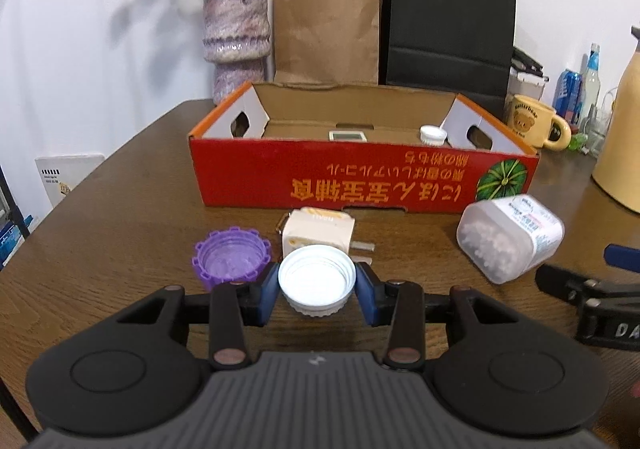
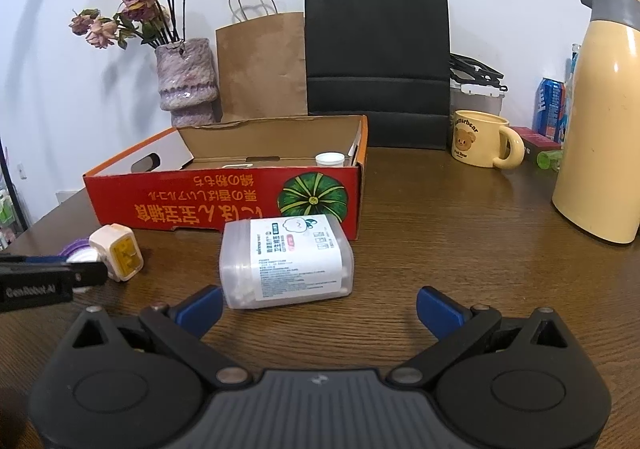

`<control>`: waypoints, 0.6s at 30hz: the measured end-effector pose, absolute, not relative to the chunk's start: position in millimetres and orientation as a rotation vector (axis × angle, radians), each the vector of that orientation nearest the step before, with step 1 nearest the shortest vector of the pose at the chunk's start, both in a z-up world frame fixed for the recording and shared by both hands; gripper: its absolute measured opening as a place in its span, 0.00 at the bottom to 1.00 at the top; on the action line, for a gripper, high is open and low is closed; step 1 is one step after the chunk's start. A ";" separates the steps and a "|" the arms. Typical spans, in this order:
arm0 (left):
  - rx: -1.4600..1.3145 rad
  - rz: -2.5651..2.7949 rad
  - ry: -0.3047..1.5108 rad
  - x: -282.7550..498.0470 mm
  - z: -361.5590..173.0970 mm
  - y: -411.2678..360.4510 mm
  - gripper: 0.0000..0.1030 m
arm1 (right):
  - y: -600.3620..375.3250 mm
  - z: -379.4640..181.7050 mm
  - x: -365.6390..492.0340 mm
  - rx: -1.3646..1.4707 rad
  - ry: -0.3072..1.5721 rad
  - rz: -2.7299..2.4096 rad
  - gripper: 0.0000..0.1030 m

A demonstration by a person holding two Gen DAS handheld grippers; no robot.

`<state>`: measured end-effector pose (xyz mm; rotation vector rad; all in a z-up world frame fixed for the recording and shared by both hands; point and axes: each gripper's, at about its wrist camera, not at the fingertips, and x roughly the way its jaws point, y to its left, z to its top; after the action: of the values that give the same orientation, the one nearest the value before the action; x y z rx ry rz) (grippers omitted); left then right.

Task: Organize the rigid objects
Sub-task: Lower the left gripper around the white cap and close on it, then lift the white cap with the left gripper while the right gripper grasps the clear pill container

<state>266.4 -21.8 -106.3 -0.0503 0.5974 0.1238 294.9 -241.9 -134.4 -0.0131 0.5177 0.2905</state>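
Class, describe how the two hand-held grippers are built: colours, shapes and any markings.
Both match. The left gripper and right gripper have black linkage arms with metal pivot pins, blue finger pads, two round black housings and a ribbed grey centre body. Seen from the right wrist, the left one's side reads "GenRobot.AI" in white.

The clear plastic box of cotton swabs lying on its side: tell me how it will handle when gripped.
The clear plastic box of cotton swabs probably feels light, being filled only with swabs. Its smooth walls and glossy label may slip between fingers. Lying on a flat side, it looks unlikely to roll.
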 end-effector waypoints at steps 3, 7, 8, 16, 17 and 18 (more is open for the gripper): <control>-0.046 0.123 0.578 264.9 -100.5 -20.8 0.40 | -239.4 -134.6 295.3 -0.021 0.517 0.297 1.00; -0.049 0.124 0.559 266.8 -92.7 -15.7 0.40 | -235.6 -133.6 295.5 -0.027 0.509 0.314 1.00; -0.050 0.125 0.554 267.5 -90.7 -13.8 0.40 | -234.3 -133.4 296.0 -0.028 0.507 0.317 1.00; -0.040 0.134 0.521 276.3 -76.4 -0.8 0.40 | -224.0 -134.1 305.6 -0.031 0.503 0.330 1.00; -0.040 0.135 0.520 277.6 -76.0 0.5 0.40 | -223.0 -134.2 306.6 -0.033 0.502 0.329 1.00; -0.041 0.137 0.520 279.2 -75.6 2.1 0.40 | -221.2 -134.2 308.5 -0.036 0.503 0.329 1.00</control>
<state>279.2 2.1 -75.6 -0.0415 0.5203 0.1367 308.5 -221.2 -134.2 -0.0358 0.5033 0.3292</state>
